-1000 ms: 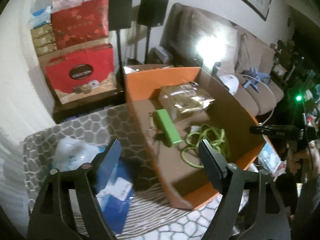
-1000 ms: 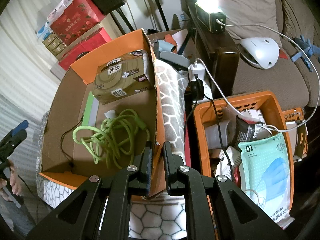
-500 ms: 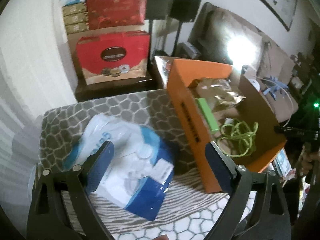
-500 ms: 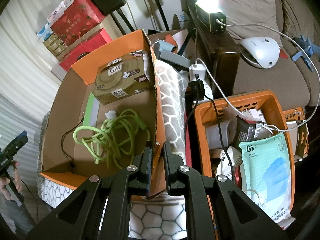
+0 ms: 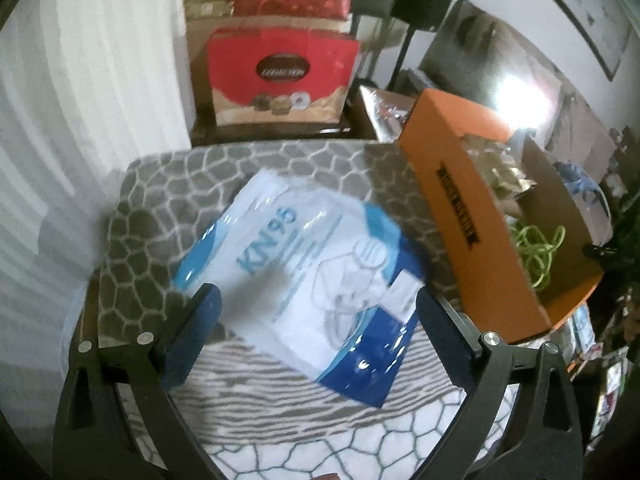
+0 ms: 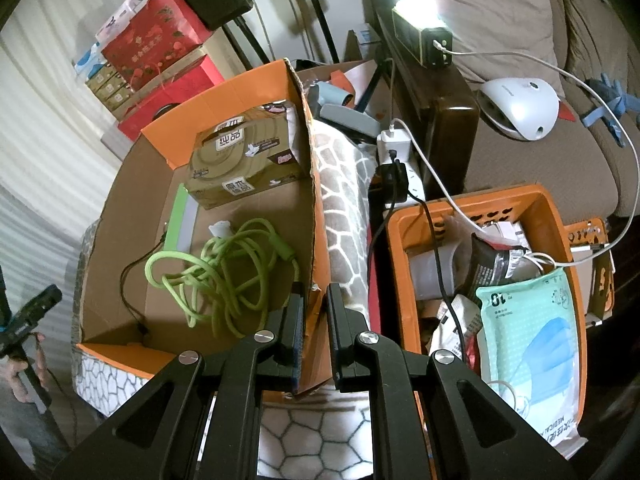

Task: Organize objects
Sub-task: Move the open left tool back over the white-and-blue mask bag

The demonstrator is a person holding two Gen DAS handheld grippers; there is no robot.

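1. The left tool [image 5: 316, 312] hangs spread wide above the KN95 mask pack [image 5: 304, 264], holding nothing. The pack lies flat on the patterned cover [image 5: 168, 184], just beside the orange box [image 5: 476, 240]. Its film looks slick and flat to the cloth, so a shallow approach would likely skate over it or pinch up the cover as well.

2. The right tool [image 6: 316, 320] is clamped on the near wall of the orange box, one finger inside and one outside. That wall is thin card with a torn-looking edge at the grip; a hard pull could probably tear it further or fold it.

3. Inside the box, the green cable [image 6: 224, 268] lies in loose loops close to the inner finger of the right tool. I judge that tilting or dragging the box would let a loop catch on that finger.

4. Farther in, the tissue pack [image 6: 244, 168] and a green bar [image 6: 176, 220] lie loose and may slide if the box tips.

5. The orange basket [image 6: 556, 216] beside the box is crowded, with a black cord [image 6: 436, 248] trailing into it; a swing of the box could snag that cord.
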